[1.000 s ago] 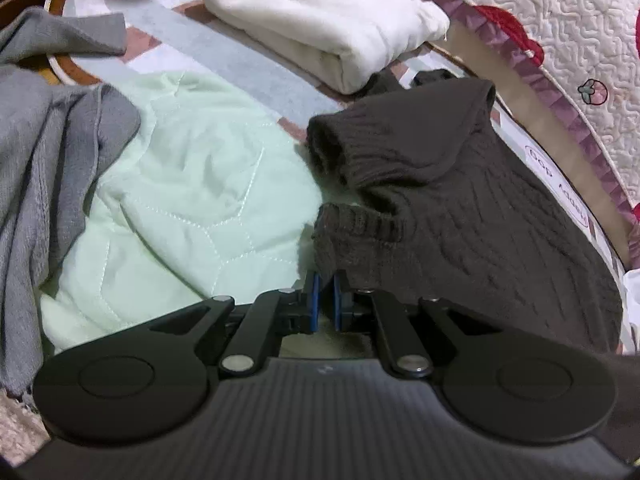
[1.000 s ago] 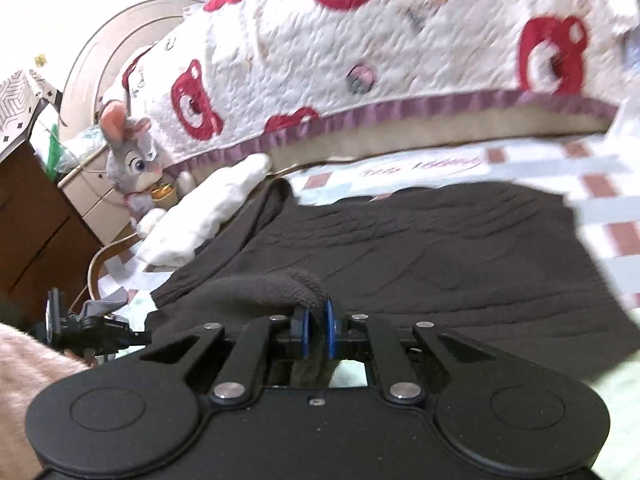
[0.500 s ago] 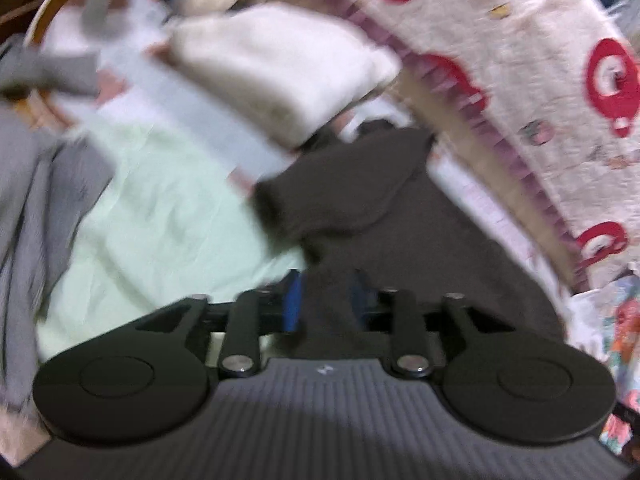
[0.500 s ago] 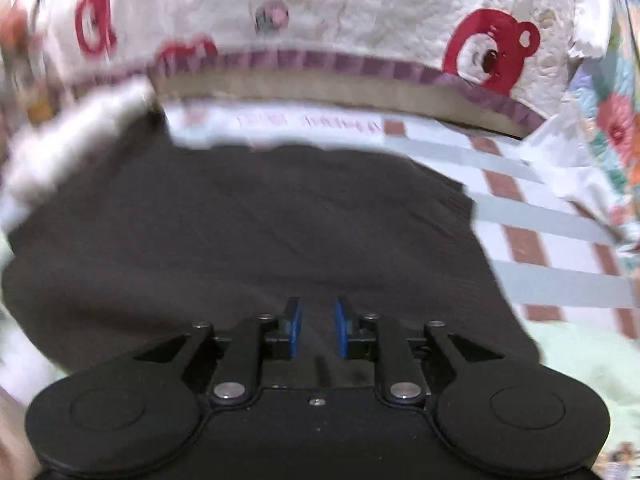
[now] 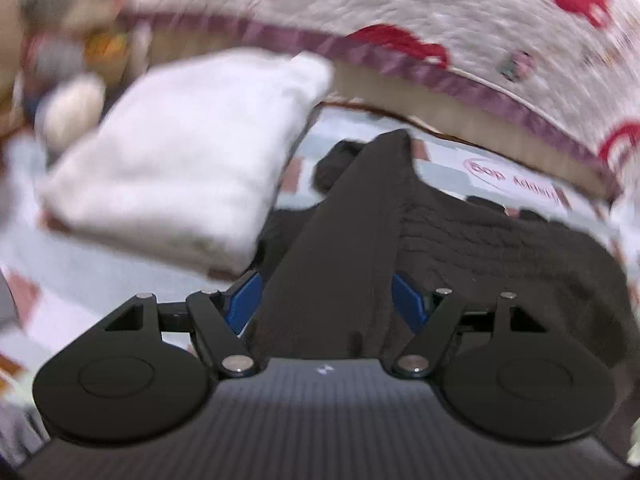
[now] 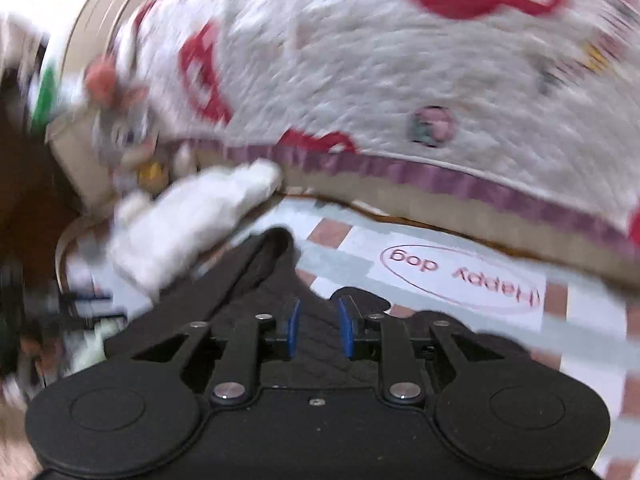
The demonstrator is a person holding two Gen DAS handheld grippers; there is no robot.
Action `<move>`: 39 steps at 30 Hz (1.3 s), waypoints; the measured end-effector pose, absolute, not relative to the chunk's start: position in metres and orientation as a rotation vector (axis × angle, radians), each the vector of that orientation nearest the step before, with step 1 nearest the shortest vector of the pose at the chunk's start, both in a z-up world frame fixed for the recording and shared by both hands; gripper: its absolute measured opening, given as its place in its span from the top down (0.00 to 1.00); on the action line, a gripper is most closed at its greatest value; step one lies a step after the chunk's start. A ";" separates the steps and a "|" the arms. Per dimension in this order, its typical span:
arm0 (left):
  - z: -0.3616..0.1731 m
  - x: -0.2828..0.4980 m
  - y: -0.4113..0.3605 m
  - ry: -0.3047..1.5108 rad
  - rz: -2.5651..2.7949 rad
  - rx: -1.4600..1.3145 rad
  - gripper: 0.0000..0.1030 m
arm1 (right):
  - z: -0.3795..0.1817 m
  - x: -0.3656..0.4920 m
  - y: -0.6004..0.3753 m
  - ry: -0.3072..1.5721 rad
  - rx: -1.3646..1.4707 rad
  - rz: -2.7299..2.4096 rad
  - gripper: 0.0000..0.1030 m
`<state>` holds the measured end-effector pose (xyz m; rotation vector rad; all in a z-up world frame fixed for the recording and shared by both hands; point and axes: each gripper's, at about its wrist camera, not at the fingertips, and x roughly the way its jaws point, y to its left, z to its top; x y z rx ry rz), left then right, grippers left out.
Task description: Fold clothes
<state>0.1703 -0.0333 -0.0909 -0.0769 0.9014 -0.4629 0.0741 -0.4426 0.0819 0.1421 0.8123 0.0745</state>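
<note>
A dark brown knit sweater (image 5: 500, 264) lies on the bed sheet. In the left wrist view a flat folded strip of it (image 5: 344, 248) runs up between the blue pads (image 5: 244, 304) of my left gripper (image 5: 325, 304), whose jaws are opening wide and not pinching it. In the right wrist view the sweater (image 6: 256, 280) narrows to a point ahead. My right gripper (image 6: 319, 334) hangs over it, jaws opening a little, with knit fabric in the gap and the pads (image 6: 294, 334) off it. Both views are blurred.
A folded white garment (image 5: 180, 168) lies left of the sweater, also seen as a white bundle (image 6: 188, 224). A white quilt with red bears (image 5: 440, 20) rises along the far side. A grey plush bunny (image 6: 128, 132) sits at the far left. The checked sheet (image 6: 460, 276) carries a printed label.
Both grippers were shut on the sweater a second ago and have opened, the left one wider. Both have swung toward the quilt, and the green blanket and grey garment have left the left view.
</note>
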 end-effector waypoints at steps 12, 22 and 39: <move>-0.176 0.189 0.015 1.064 -0.436 -0.310 0.25 | -0.040 0.160 -0.314 0.913 -0.129 0.339 0.66; -0.152 0.191 0.022 1.022 -0.694 -0.468 0.88 | -0.072 0.163 -0.212 0.852 -0.394 0.505 0.54; -0.133 0.180 0.042 0.824 -0.780 -0.717 0.49 | -0.032 0.148 -0.183 0.582 -0.546 0.375 0.84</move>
